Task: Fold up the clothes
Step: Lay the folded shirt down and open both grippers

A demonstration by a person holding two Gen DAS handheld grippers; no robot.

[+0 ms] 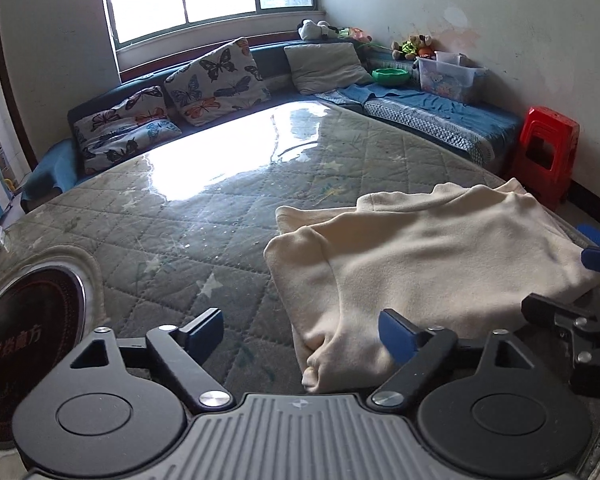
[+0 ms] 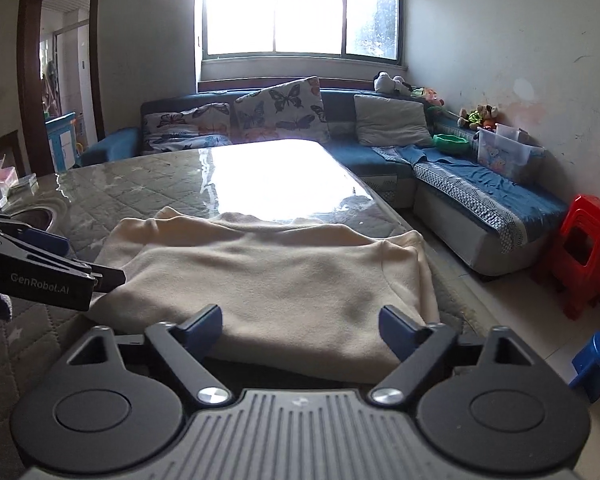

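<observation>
The counter (image 2: 100,192) before you is a large surface with a quilted, star-patterned cover under a glossy clear sheet; the window's glare whitens its far half. A round induction hob (image 1: 28,332) is set into its near left corner.

Beyond the counter a blue corner sofa (image 2: 480,200) runs along the far and right walls, carrying butterfly-print cushions (image 2: 280,108), a plain grey cushion (image 2: 392,120), a green bowl (image 2: 452,142), a clear storage box (image 2: 508,156) and some soft toys (image 2: 480,114). A stack of red stools (image 2: 588,248) stands on the floor to the right, with a blue plastic stool (image 2: 596,356) nearer you.

The garment (image 2: 276,276) is a cream, fleece-like piece lying folded on the near right part of the counter, close to its right edge. It lies in at least two layers, the lower one showing past the far edge of the upper. The top surface is fairly smooth; the left near corner is bunched into small folds.

Your left gripper (image 1: 304,332) stands wide open at the garment's near left corner; its right finger hangs over the cloth, its left finger over bare counter, and nothing is gripped. Your right gripper (image 2: 302,328) is likewise wide open at the garment's near edge, the cloth lying beyond both fingers, nothing held. The two grippers are close beside each other, each showing at the edge of the other's view.
</observation>
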